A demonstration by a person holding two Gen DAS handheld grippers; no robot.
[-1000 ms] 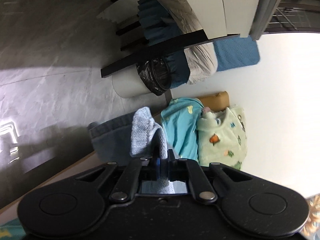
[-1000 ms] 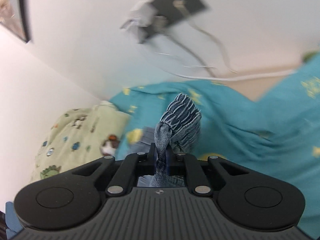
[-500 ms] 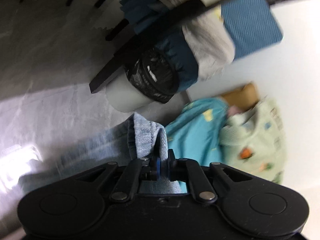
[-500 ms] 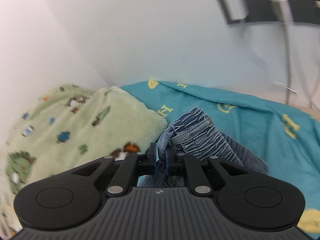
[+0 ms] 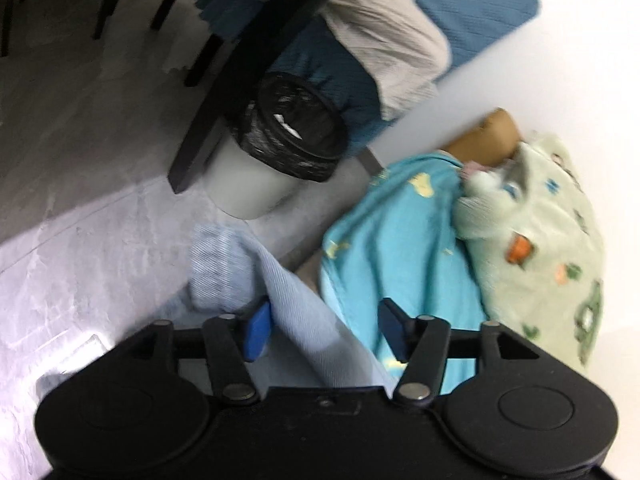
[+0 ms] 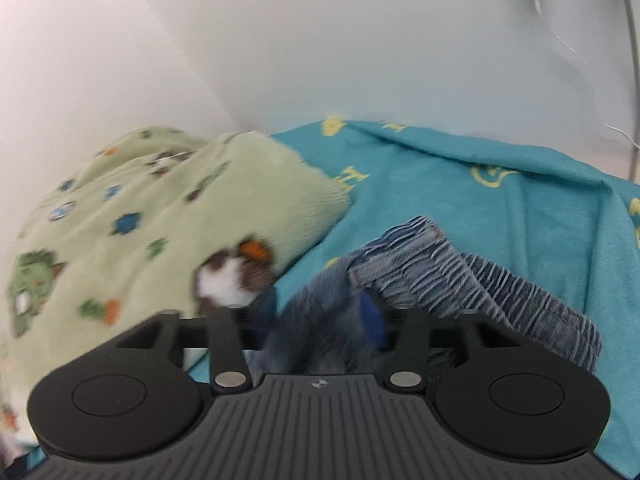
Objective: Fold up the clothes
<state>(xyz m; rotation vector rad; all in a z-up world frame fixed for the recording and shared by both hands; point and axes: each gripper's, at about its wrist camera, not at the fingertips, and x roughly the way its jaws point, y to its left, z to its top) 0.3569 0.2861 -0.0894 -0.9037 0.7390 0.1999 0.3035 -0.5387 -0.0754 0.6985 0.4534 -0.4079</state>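
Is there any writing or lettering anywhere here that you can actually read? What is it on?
"H": a yellow letter on the teal cloth, near its edge beside the green fleece.
Other yellow marks on the teal cloth: too blurred or creased to read.
Small mark on the right gripper body: a symbol, not text.
Fleece prints are pictures, not words.
Denim garment, trash bin: no text visible.

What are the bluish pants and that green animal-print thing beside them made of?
The pants look like washed denim: faded blue twill with a ribbed, gathered elastic waistband. The green blanket looks like plush fleece, with a matte, fuzzy nap at its edge; motion blur leaves that uncertain.
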